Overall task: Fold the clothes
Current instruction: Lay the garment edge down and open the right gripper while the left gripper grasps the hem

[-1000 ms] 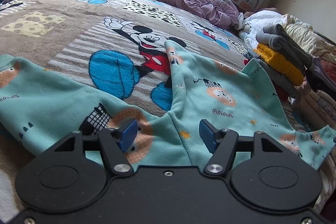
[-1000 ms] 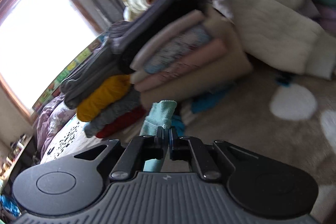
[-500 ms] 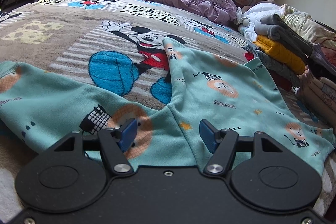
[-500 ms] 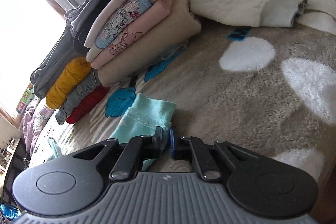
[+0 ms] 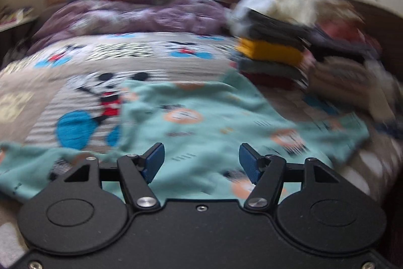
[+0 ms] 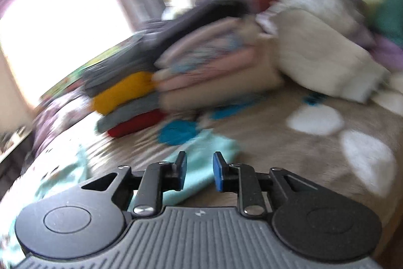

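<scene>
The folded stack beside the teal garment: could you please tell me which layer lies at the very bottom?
The red garment lies lowest, directly on the blanket, beneath the grey layer and the yellow one.

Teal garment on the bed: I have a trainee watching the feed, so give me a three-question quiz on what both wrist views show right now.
1. True or false: the left gripper is clamped on the teal garment.
2. Which folded item lies directly above the grey one in the folded stack beside the garment? A) yellow B) red C) white
3. Fill in: the teal cuff lies on the bed between the pads of the ____ gripper, whose jaws are opening.

Key
1. False: its jaws stand apart above the cloth, gripping nothing.
2. A. The red one lies at the bottom, under the grey one.
3. Right: the pads do not press the cuff.
</scene>
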